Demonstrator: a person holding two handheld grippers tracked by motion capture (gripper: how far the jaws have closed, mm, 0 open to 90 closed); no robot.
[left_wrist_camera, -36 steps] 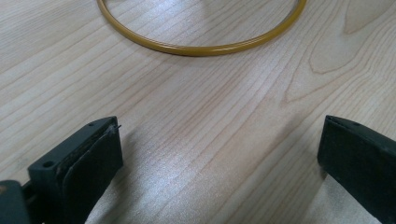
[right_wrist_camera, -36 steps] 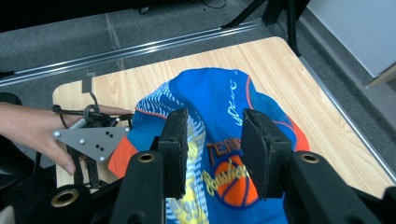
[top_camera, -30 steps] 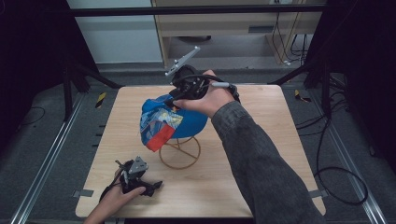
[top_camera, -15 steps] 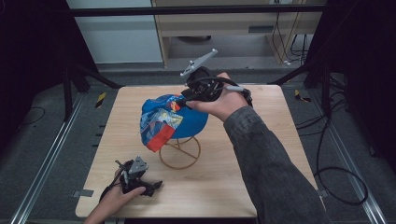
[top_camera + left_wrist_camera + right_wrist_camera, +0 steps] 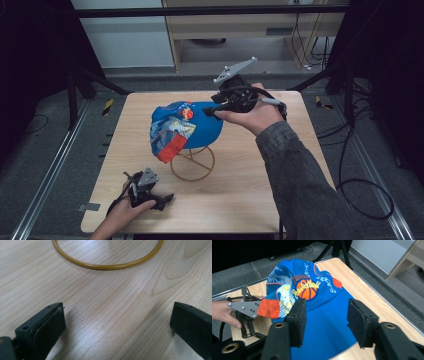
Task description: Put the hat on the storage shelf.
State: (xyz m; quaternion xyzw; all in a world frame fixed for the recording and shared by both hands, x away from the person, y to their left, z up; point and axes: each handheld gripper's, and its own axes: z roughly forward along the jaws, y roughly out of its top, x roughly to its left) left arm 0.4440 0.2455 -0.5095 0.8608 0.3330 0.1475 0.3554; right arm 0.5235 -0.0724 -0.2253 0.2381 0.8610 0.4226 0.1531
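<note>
The blue cap (image 5: 186, 129) sat at frame centre in the high view, draped over the gold wire stand (image 5: 192, 163), presumably to keep its crown shaped. My right gripper (image 5: 216, 111) hovered at its right edge, jaws partly open, holding nothing. My left gripper (image 5: 165, 198) rested at lower left on the table (image 5: 250, 190), jaws wide, empty, facing the stand's ring.

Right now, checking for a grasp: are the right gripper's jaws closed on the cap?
No, the right gripper is open above the blue basketball cap.

Blue basketball cap (image 5: 186, 127) atop gold wire stand (image 5: 193, 163)
</note>
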